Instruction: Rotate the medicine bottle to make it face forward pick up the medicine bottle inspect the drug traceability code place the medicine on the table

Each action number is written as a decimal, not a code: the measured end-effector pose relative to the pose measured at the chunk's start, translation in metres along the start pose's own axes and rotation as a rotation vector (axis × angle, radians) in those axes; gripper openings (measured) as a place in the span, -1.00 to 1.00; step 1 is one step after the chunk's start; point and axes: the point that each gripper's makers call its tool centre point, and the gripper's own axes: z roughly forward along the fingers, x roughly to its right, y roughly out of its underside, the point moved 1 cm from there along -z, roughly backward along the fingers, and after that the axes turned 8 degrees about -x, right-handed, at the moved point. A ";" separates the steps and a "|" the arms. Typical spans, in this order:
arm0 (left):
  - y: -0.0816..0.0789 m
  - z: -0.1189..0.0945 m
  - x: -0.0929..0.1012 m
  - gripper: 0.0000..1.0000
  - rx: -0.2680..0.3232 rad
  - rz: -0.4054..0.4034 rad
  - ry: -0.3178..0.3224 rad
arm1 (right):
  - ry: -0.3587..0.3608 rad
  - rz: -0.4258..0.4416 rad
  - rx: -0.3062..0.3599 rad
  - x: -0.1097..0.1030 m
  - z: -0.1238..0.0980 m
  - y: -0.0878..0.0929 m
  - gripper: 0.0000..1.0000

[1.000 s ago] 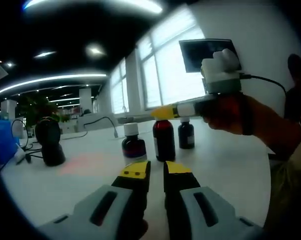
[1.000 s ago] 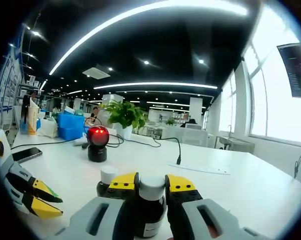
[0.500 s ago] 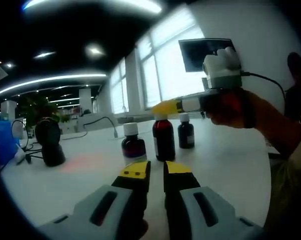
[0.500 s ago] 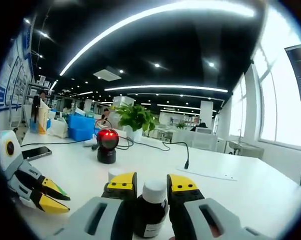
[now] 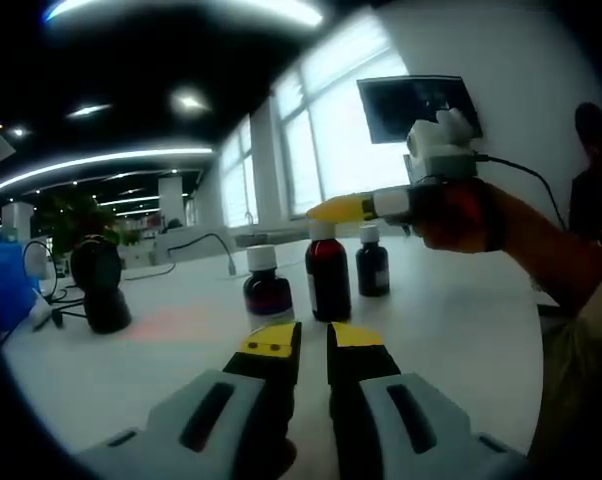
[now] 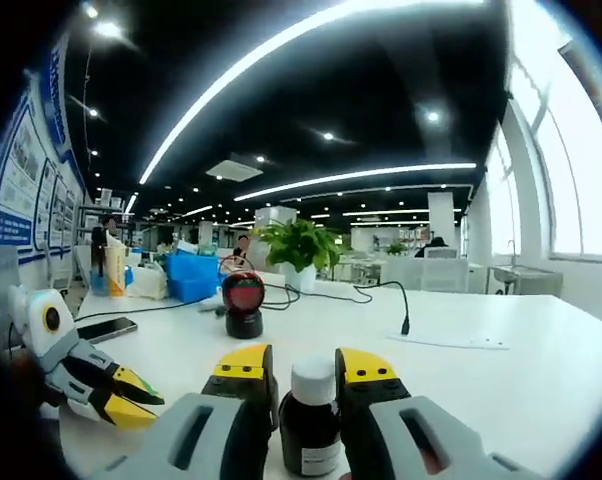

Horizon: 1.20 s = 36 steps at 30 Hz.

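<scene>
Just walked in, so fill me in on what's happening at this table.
A person works two handheld grippers over a white table. The right gripper is shut on the middle bottle by its white cap. Two more bottles stand either side. The left gripper rests shut and empty. A scanner stands further back.

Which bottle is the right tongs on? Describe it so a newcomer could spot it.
On the white table, three dark bottles with white caps stand in a row before the windows. It is the middle bottle, the tallest, reddish brown. Unlike its neighbours, its cap sits between the yellow tips of the right tongs.
</scene>
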 end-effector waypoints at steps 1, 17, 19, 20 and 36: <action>0.000 0.000 0.000 -0.93 0.000 0.001 0.000 | 0.000 0.000 -0.005 0.001 0.001 0.001 -0.55; -0.001 0.000 0.002 -0.93 0.000 0.003 0.003 | -0.045 -0.016 -0.034 0.003 0.003 0.012 -0.66; -0.001 0.000 0.002 -0.93 0.000 0.003 0.003 | -0.042 -0.015 -0.030 0.003 0.003 0.011 -0.66; -0.001 0.000 0.001 -0.93 0.000 0.002 0.003 | -0.038 -0.016 -0.029 0.003 0.003 0.011 -0.66; -0.001 0.000 0.002 -0.93 -0.001 0.006 0.002 | 0.114 -0.063 -0.033 0.001 0.003 0.010 -0.66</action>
